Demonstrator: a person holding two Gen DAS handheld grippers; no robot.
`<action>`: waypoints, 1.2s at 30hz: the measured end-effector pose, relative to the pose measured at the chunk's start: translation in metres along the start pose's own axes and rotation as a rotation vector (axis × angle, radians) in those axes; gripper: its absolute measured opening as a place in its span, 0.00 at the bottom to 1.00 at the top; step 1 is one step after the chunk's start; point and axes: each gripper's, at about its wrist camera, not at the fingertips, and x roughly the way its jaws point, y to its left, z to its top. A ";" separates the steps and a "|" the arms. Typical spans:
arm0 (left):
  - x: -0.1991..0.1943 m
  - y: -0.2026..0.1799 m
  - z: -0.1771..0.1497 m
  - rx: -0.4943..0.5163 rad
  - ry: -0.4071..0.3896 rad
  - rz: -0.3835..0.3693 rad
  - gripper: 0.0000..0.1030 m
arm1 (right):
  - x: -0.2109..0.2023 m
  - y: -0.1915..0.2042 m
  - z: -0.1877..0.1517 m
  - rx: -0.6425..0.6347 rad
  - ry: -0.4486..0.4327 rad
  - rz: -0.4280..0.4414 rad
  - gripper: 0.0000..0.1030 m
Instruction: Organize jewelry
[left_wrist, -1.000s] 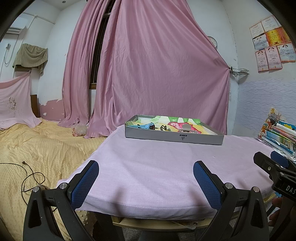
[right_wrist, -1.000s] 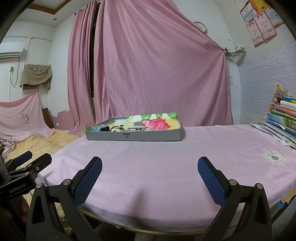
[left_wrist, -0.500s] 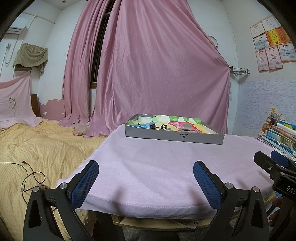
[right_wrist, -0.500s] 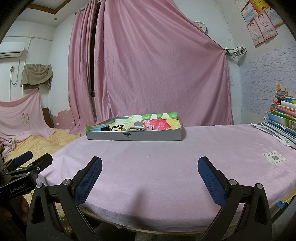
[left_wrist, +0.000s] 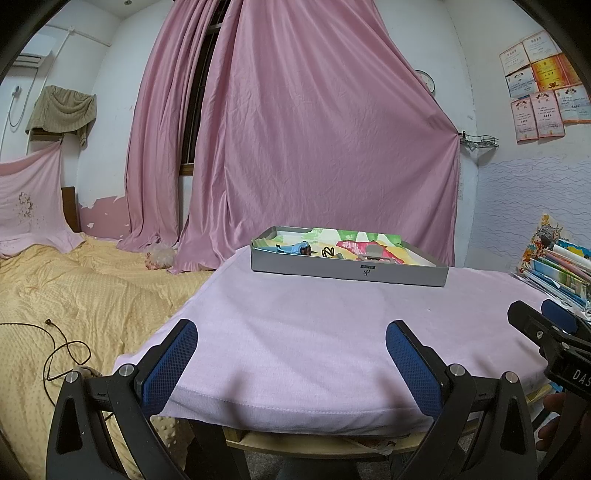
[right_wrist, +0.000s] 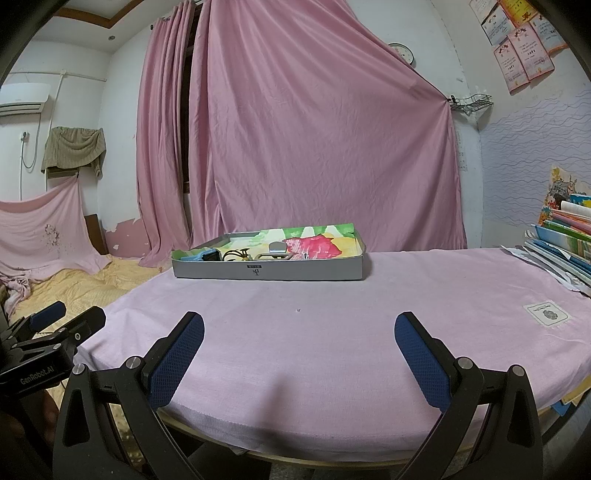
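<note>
Both grippers, left (left_wrist: 291, 354) and right (right_wrist: 299, 350), have fingers spread wide, holding nothing. Reach slowly toward the tray (right_wrist: 269, 271), aiming for one small piece.

Both grippers level — jaws spread

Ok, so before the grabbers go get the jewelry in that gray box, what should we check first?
1. Left gripper jaws open, holding nothing: ok.
2. Right gripper jaws open, holding nothing: ok.
3. Gray tray sits flat on the pink tablecloth: ok.
4. Cloth between grippers and tray is bare: ok.
5. Small items visible in the tray: ok; which pieces are jewelry: cannot tell.
6. Stack of books clear of the tray: ok.
</note>
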 end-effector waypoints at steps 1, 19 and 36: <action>0.000 0.000 0.000 0.000 0.000 0.000 0.99 | 0.000 0.000 0.000 0.000 0.000 0.000 0.99; 0.000 0.000 0.000 0.001 0.000 0.001 0.99 | 0.000 0.001 0.000 0.000 -0.001 0.000 0.99; 0.000 0.002 -0.003 -0.001 0.006 -0.001 0.99 | 0.000 0.002 0.000 0.000 -0.001 0.000 0.99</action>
